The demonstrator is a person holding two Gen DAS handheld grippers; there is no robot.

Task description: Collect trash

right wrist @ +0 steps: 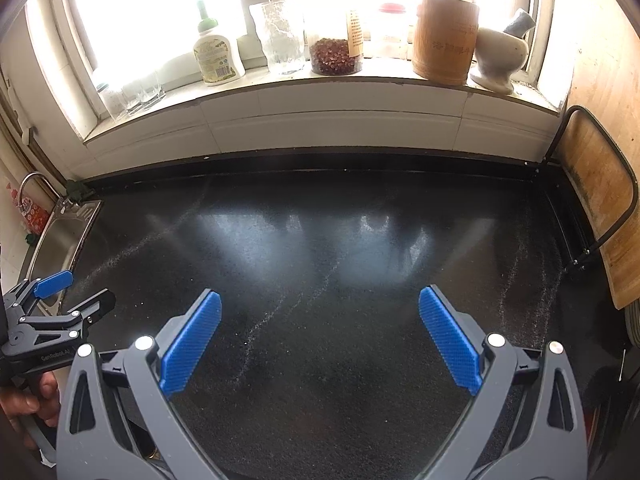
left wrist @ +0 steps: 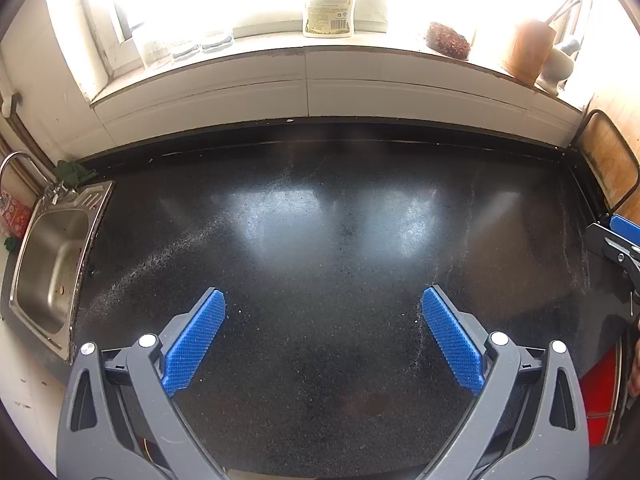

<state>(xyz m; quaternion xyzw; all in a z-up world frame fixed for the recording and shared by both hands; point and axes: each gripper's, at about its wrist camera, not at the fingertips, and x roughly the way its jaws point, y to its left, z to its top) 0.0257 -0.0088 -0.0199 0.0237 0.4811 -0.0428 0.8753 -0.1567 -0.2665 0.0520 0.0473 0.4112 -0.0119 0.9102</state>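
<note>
- The left grey gripper with blue pads (left wrist: 322, 312) is hovering wide open, holding nothing, over the speckled black stone counter (left wrist: 320, 208).
- The right grey gripper with blue pads (right wrist: 320, 312) is gaping likewise, empty.
- No trash is showing on the counter; a steel sink (left wrist: 48, 268) is sitting far left.

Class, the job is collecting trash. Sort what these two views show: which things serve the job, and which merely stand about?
For the job:
left gripper, open, holding nothing
right gripper, open, holding nothing
No trash shows on the countertop.

Standing about:
sink
soap bottle
utensil holder
mortar
cutting board
</note>
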